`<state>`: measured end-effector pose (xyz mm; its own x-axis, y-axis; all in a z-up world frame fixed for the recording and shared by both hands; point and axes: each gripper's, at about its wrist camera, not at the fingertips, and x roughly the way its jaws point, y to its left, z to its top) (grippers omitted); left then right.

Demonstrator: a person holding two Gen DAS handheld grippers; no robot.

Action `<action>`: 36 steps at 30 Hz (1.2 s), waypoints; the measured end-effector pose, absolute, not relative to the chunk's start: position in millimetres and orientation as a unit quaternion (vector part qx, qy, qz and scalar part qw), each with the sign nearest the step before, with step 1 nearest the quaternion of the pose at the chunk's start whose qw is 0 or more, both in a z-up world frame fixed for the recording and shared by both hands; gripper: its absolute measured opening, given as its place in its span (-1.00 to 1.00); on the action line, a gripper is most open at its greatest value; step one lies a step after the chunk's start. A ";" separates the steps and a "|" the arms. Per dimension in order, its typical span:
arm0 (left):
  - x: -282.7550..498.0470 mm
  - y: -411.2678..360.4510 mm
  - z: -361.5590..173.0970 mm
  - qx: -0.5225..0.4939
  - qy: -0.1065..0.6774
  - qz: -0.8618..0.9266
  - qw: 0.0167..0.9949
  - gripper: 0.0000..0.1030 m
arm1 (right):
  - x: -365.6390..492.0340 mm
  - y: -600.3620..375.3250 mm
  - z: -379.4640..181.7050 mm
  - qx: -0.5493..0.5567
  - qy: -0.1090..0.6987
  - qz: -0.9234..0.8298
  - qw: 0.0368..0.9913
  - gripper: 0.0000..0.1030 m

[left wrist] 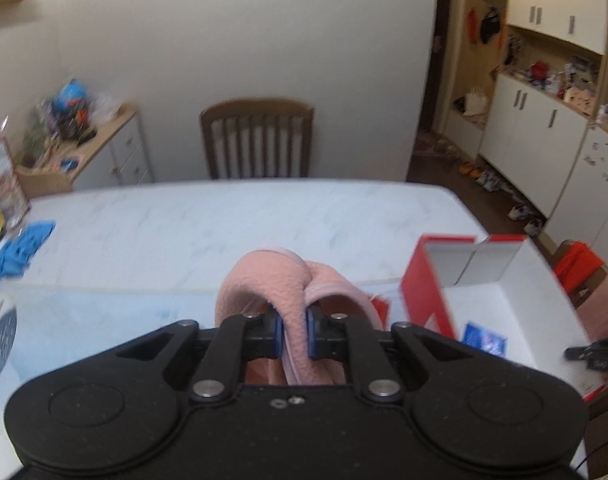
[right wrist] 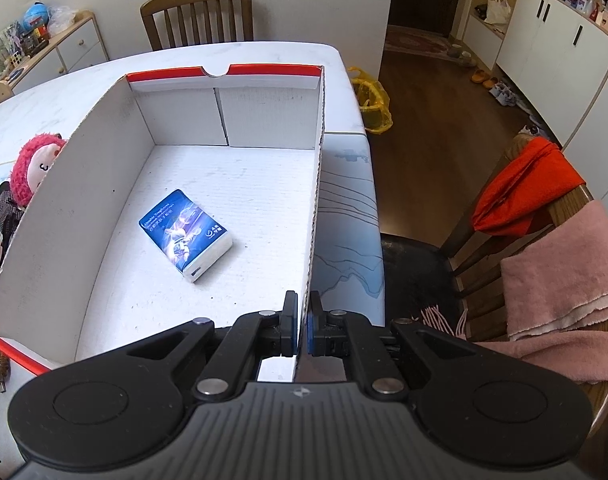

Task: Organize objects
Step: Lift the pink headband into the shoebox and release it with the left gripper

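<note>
Left hand-held gripper [left wrist: 294, 334] clamps the pink slipper [left wrist: 272, 280] above the tabletop [left wrist: 224, 216]; only right view shows my right hand-held gripper [right wrist: 302, 332] pinching the box wall [right wrist: 313, 216], tissue pack [right wrist: 186, 236] inside.

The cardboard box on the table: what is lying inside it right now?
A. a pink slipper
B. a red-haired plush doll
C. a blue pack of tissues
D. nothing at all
C: the right wrist view shows only a blue pack of tissues on the floor of the cardboard box; the plush doll sits outside its wall, and the pink slipper is held in the left gripper.
</note>
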<state>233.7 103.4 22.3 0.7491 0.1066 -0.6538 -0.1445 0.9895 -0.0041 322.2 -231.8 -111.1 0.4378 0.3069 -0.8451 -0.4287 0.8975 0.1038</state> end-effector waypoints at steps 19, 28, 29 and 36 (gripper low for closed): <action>297.5 -33.1 64.5 0.055 0.293 -0.105 0.949 -0.84 | 326.9 -236.0 -112.5 -0.059 0.481 0.229 0.844 -0.92; 331.5 -89.0 35.0 0.070 0.319 -0.166 0.930 -0.83 | 329.2 -236.8 -113.8 -0.052 0.481 0.233 0.843 -0.92; 335.2 -94.0 30.2 0.073 0.324 -0.170 0.928 -0.83 | 329.4 -237.0 -114.0 -0.050 0.481 0.234 0.843 -0.92; 356.2 -119.1 -5.2 0.078 0.345 -0.185 0.917 -0.83 | 331.1 -238.4 -115.0 -0.042 0.482 0.236 0.842 -0.92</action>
<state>356.2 -119.1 -5.2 0.6938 -0.2846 -0.6616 0.3921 0.9198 0.0156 331.1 -238.4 -115.0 0.4230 0.3572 -0.8328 -0.4390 0.8847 0.1566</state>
